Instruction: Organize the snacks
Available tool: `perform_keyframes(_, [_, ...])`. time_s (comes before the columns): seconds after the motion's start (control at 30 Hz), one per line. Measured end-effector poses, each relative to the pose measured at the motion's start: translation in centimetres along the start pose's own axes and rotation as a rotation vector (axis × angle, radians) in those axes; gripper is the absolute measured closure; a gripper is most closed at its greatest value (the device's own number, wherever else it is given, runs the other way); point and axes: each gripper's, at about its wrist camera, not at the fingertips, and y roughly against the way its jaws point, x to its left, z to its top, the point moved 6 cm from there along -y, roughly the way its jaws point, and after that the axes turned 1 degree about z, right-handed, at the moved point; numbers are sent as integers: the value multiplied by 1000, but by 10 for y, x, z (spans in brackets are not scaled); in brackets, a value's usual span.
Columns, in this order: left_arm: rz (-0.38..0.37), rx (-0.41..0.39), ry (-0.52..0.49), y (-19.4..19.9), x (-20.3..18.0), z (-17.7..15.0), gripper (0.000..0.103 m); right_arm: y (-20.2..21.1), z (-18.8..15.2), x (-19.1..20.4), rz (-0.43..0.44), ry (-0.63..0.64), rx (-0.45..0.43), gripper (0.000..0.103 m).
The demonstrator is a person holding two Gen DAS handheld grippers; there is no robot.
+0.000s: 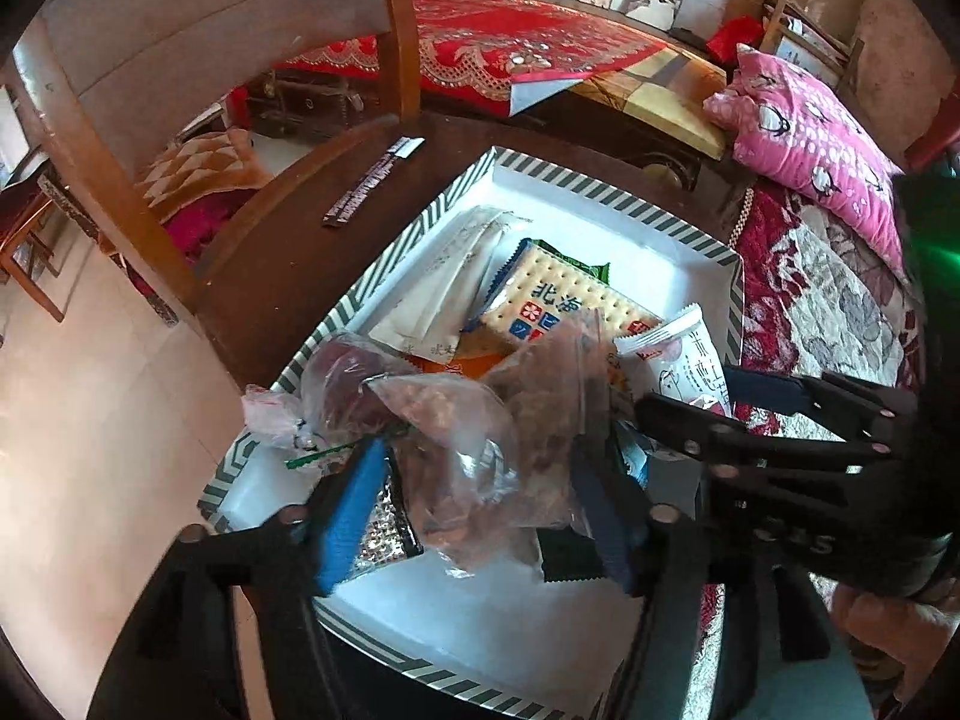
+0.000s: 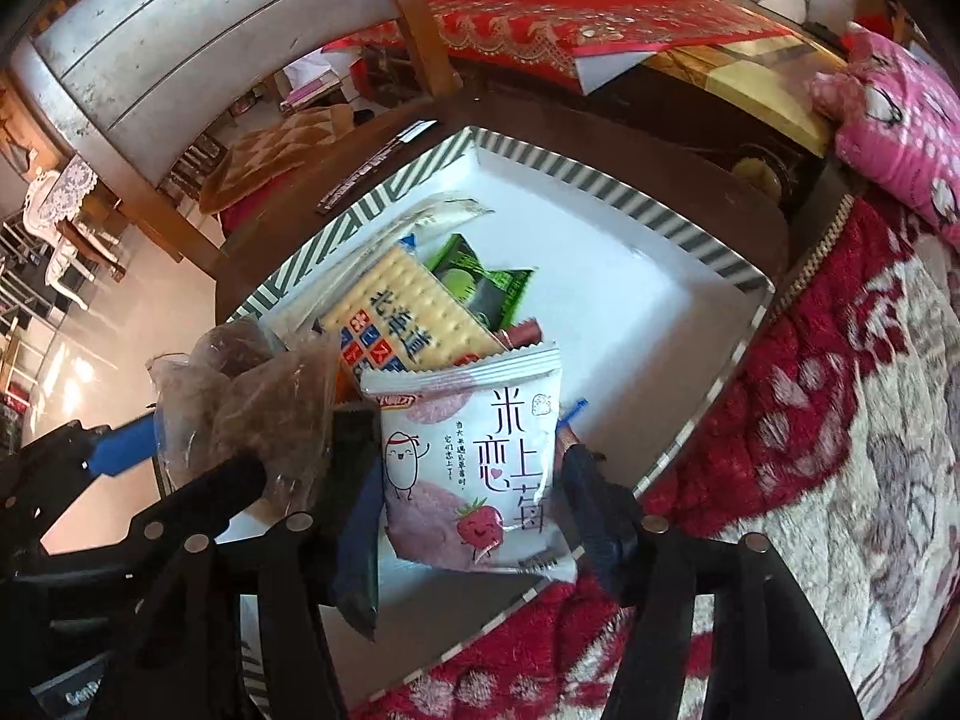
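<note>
While jaws gape, clear bag (image 1: 474, 462), strawberry packet (image 2: 480, 474), striped box (image 1: 600, 192).

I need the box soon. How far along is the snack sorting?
Done: cracker pack and green packet lie in the box. In hand: clear bag between the left tongs, strawberry packet between the right tongs. Left: the strip outside the box.

A wooden chair (image 1: 102, 180) stands by the dark tabletop (image 1: 270, 276). Beyond lie a red embroidered cloth (image 1: 498, 42) and a pink pillow (image 1: 810, 144).
</note>
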Motion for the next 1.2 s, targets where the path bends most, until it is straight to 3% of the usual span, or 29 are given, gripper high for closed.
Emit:
perform_keyframes(0.07, [17, -17, -2, 4, 2, -1, 25, 8, -3, -3, 12, -14, -14, 34])
perform_keyframes(0.47, [100, -115, -73, 34, -6, -11, 15, 63, -30, -2, -46, -17, -142, 31])
perform_keyframes(0.87, [95, -147, -50, 48, -7, -19, 14, 69, -59, -5, -47, -37, -148, 31])
perform_keyframes(1.2, [85, -161, -72, 53, -14, -21, 14, 77, -62, -3, -40, -35, -161, 31])
